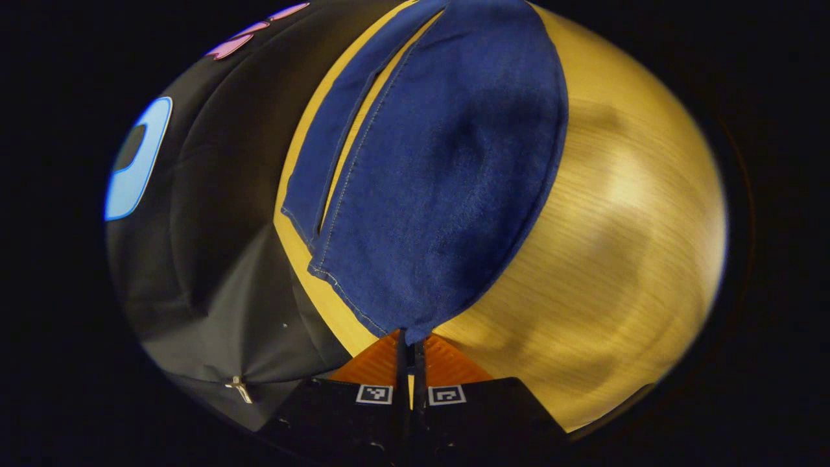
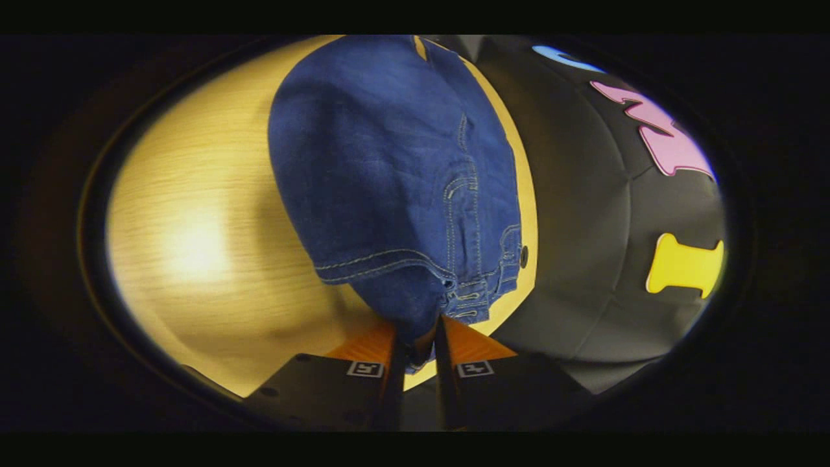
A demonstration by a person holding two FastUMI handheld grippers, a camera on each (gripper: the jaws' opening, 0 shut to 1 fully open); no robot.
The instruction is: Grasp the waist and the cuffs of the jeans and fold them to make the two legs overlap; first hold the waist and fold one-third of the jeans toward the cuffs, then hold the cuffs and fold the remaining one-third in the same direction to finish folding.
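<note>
Left gripper (image 1: 410,353): I see my fingers pressed together on a cuff corner of the jeans (image 1: 441,188), the hem entering right between the tips
Right gripper (image 2: 415,347): I have the fingers pinching bunched denim at the waist (image 2: 473,295), by the belt loops and the pocket stitching
Jeans: blue denim spreads away from each grip over the wooden table (image 1: 622,259); in the left gripper view, one leg lies over the other, a narrow strip of the second leg showing along the table edge nearest the black cloth wall (image 1: 214,246)
Waist end: sits close to that same edge in the right gripper view
</note>
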